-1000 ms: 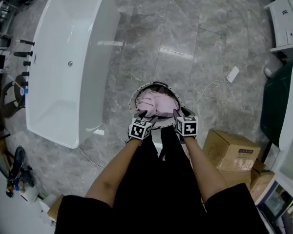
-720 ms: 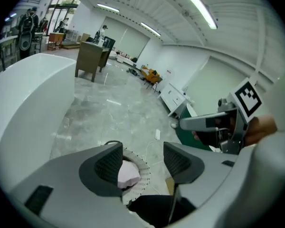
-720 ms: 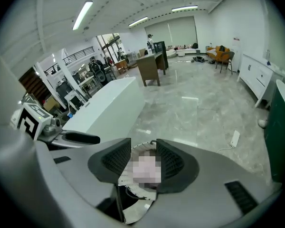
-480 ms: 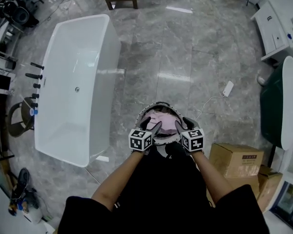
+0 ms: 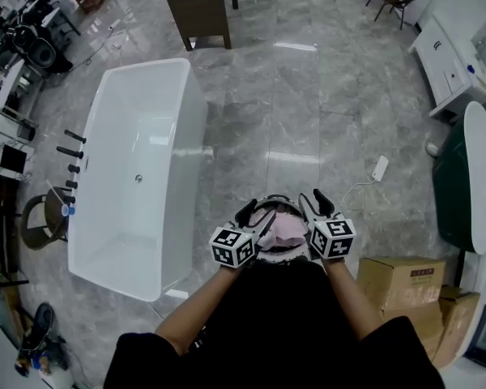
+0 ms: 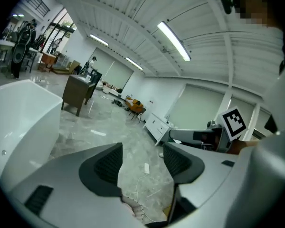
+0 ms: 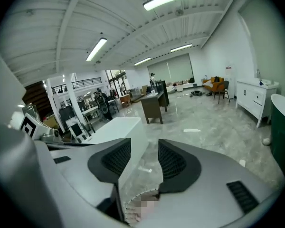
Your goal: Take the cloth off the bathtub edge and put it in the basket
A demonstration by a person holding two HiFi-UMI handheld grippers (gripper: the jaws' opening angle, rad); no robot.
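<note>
The pink cloth [image 5: 285, 230] lies bunched inside the round basket [image 5: 268, 202], which stands on the floor just in front of my legs. My left gripper [image 5: 254, 215] hovers over the basket's left rim, jaws apart and empty. Over the right rim, my right gripper [image 5: 315, 203] is likewise open and holds nothing. In the left gripper view the left gripper [image 6: 142, 163] points out across the floor, with the basket rim [image 6: 133, 209] low in view. The right gripper [image 7: 145, 160] looks past the basket [image 7: 137, 201] toward the white bathtub [image 7: 118, 132]. The bathtub [image 5: 138, 168] has a bare edge.
Cardboard boxes [image 5: 401, 282] sit at my right. A power strip [image 5: 379, 168] with its cord lies on the marble floor beyond the basket. A dark desk [image 5: 198, 6] stands past the tub, a white cabinet [image 5: 449, 55] and a dark green tub [image 5: 458, 185] at right. Black faucet fittings [image 5: 69, 156] line the bathtub's left side.
Both grippers have lifted off the cloth and drawn back toward my body. The cloth stays in the basket. My head view has tipped up, showing more of the room.
</note>
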